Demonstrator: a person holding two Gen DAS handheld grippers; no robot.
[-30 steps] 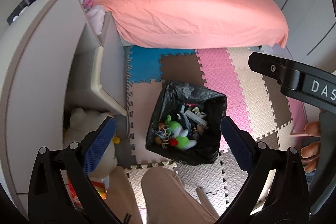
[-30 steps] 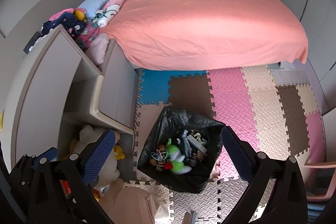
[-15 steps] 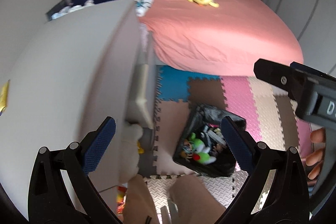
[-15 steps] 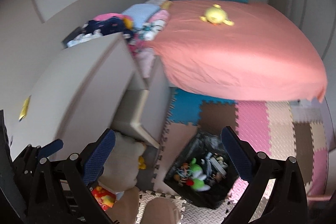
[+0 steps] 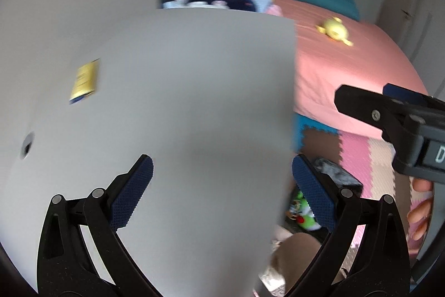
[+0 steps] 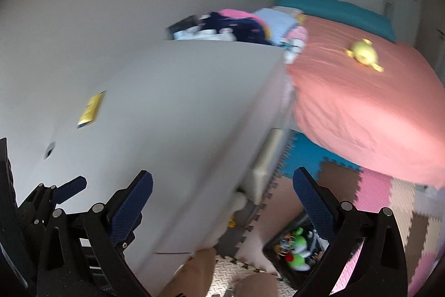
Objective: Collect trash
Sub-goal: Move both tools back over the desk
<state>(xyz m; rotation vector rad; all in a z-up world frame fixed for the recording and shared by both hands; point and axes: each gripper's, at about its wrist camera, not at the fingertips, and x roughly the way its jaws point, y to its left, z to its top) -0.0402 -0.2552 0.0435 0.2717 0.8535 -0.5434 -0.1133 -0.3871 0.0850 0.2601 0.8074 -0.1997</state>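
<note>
Your left gripper (image 5: 222,194) gapes wide, empty | your right gripper (image 6: 222,202) likewise, white "D" on its body | small yellow flat wrapper (image 5: 83,81) far left on pale grey desk top (image 5: 194,102), print blurred | black-lined trash bin (image 6: 294,247) near right on floor

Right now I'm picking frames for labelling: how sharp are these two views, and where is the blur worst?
Left wrist view: motion-smeared; the desk top edge and yellow packet are streaked; its gripper stays crisp. Right wrist view: similar smear, worst along the desk edge; the trash bag is soft, and fisheye bending curves the walls.
</note>
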